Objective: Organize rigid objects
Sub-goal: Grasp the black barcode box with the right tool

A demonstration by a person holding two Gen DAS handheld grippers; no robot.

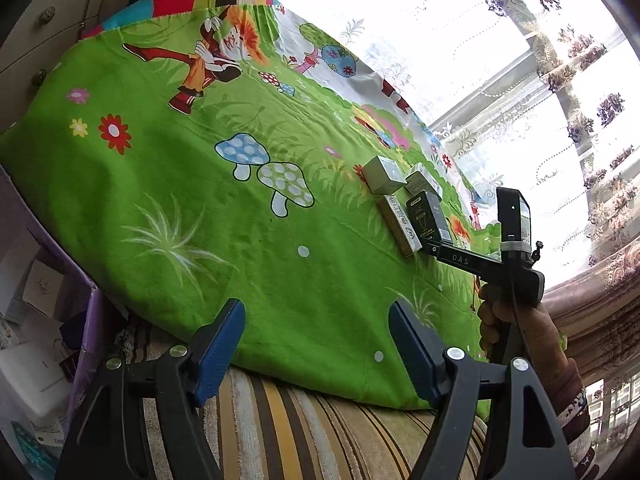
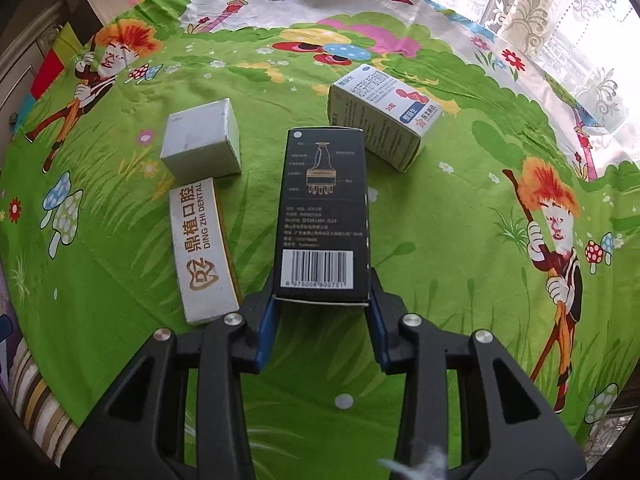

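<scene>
A black box (image 2: pixel 324 216) with a barcode has its near end between the blue pads (image 2: pixel 266 320) of my right gripper (image 2: pixel 322 314), which is shut on it. Left of it lie a long white dental box (image 2: pixel 204 252) and a grey cube box (image 2: pixel 204 140). A white and blue medicine box (image 2: pixel 384 120) sits behind it to the right. My left gripper (image 1: pixel 316 340) stands open and empty over the cloth's near edge, well short of the boxes. From there I see the black box (image 1: pixel 426 216), the dental box (image 1: pixel 400 224) and the cube box (image 1: pixel 382 174) grouped at the right.
A green cartoon cloth (image 1: pixel 200 200) covers the table, with a striped cover (image 1: pixel 280 420) under its near edge. A person's hand (image 1: pixel 504 320) holds the right tool. A lace-curtained window (image 1: pixel 520 80) lies beyond. Drawers (image 1: pixel 40 40) and a purple bin (image 1: pixel 86 320) stand at left.
</scene>
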